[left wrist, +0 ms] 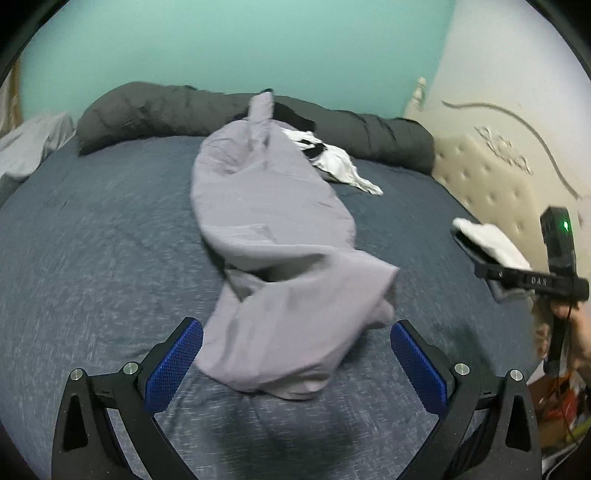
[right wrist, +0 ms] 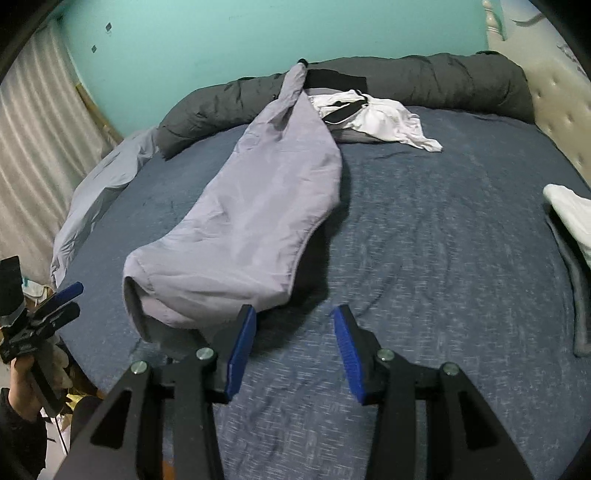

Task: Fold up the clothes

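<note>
The long lilac-grey garment (right wrist: pixel 251 206) lies stretched across the dark blue bedsheet (right wrist: pixel 424 240), its near end loosely folded and rumpled, while the left gripper (left wrist: pixel 295 350) and the right gripper (right wrist: pixel 293 325) both stand released beside it, grasping nothing.

Left tool (left wrist: pixel 296 363) gaping wide at lower centre; right tool (right wrist: pixel 294 350) parted, tilted downward, holding nothing.

Dark rolled duvet (right wrist: pixel 424 79) against teal wall (right wrist: pixel 258 33)
</note>
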